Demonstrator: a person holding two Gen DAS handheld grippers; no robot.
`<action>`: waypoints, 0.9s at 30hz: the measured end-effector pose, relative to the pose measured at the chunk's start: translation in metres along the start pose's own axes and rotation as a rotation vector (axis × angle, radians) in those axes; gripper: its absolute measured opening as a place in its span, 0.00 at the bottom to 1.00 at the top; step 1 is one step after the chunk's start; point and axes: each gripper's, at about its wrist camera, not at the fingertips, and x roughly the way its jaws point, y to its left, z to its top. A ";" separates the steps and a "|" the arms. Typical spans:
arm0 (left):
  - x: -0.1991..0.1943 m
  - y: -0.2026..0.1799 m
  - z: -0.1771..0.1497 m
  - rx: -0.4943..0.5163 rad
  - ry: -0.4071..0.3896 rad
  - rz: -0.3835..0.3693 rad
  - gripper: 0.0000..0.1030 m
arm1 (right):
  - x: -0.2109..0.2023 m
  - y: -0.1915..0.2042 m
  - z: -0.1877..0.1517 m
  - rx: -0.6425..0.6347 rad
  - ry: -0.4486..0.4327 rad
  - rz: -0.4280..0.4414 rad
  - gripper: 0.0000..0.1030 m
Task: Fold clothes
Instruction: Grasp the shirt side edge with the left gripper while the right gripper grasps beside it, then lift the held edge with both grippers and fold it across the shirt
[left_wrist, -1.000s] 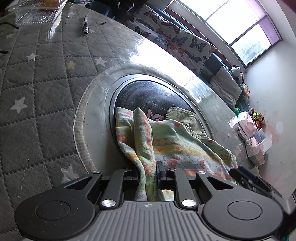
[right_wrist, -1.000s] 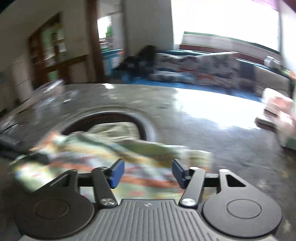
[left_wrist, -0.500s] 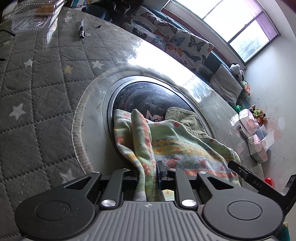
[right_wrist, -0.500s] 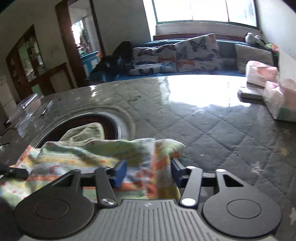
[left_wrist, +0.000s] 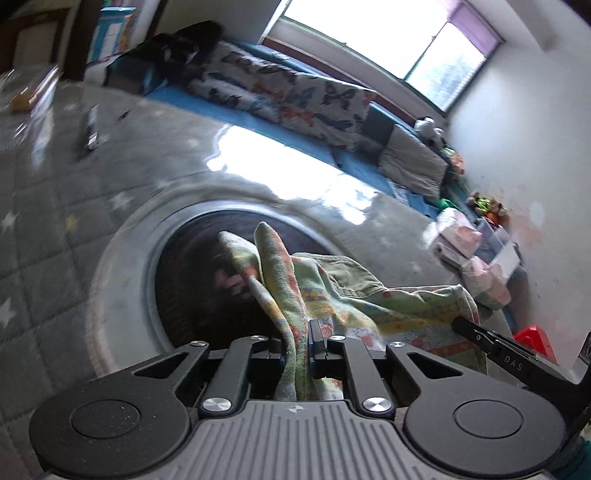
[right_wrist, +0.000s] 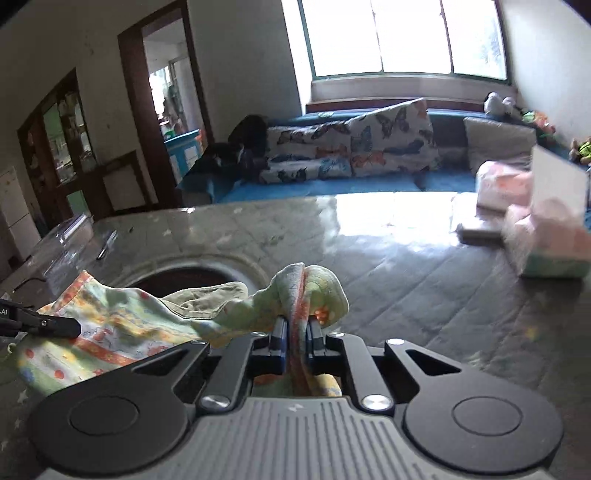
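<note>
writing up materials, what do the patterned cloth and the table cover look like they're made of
Patterned cloth: soft woven cotton or terry, probably; matte, fuzzy at the edges, bunching limply in both grippers. Table cover: quilted fabric, seemingly under a clear glossy sheet, judging by stitched diamonds and strong window glare.

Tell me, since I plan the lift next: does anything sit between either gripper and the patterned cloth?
Nothing visible does. The left gripper and right gripper are each shut directly on a bunched edge of the patterned cloth. An olive garment lies beside it, not between.
</note>
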 end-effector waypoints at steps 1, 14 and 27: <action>0.001 -0.006 0.003 0.014 -0.001 -0.008 0.11 | -0.005 -0.003 0.002 0.004 -0.011 -0.014 0.08; 0.051 -0.101 0.026 0.160 0.029 -0.120 0.11 | -0.063 -0.070 0.026 0.054 -0.114 -0.207 0.08; 0.105 -0.144 0.012 0.231 0.111 -0.160 0.11 | -0.064 -0.126 0.007 0.128 -0.077 -0.320 0.08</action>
